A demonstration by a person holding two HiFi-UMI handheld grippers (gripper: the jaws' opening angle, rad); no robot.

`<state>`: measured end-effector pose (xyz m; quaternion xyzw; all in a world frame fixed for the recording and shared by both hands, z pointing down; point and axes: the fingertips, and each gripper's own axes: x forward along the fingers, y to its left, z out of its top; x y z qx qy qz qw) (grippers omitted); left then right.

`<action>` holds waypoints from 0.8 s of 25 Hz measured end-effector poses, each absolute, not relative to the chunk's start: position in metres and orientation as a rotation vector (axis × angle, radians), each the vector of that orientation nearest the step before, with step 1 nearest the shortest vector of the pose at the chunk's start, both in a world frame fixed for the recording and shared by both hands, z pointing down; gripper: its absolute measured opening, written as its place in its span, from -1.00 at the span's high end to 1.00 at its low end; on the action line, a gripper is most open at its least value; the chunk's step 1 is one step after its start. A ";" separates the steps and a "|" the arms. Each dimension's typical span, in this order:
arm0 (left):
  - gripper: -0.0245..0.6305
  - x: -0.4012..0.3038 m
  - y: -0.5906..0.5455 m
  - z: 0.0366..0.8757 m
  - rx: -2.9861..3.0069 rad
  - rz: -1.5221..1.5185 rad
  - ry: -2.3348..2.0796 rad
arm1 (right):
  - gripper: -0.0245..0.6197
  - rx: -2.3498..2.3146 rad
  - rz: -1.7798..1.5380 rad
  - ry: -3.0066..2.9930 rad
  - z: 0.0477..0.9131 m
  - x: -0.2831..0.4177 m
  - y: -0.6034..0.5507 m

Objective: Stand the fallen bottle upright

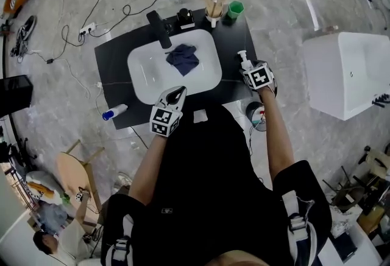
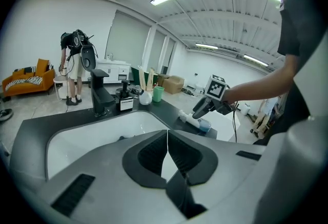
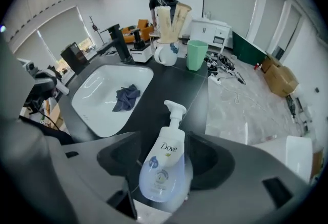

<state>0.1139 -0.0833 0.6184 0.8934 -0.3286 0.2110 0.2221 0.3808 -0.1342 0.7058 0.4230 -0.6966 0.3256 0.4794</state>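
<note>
On the black surface (image 1: 113, 58), right of the white sink (image 1: 143, 76): open jaws straddle the fallen bottle.

The white-and-pale-blue plastic pump bottle (image 3: 165, 164) lies on its side near the surface's right edge. Its long axis runs away from the person, with the pump head toward the back. The right gripper (image 3: 166, 150) points steeply down over it with its jaws spread wide. One jaw sits on each side of the bottle's body, and neither visibly presses it (a grip across the width looks available). This hand is much the nearer. The left gripper (image 2: 167, 148) hangs over the sink's front rim, well apart from the bottle, with its jaws closed on nothing. Judging from this, closing on the body and then tipping the base down comes next.
</note>
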 end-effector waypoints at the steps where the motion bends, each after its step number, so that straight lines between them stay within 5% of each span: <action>1: 0.87 0.117 -0.083 0.619 2.464 0.581 -0.913 | -0.08 1.026 0.825 -1.690 0.711 0.382 -0.137; 20: 0.87 0.136 -0.077 0.605 2.405 0.516 -1.053 | -0.04 0.885 1.085 -1.584 0.759 0.387 -0.148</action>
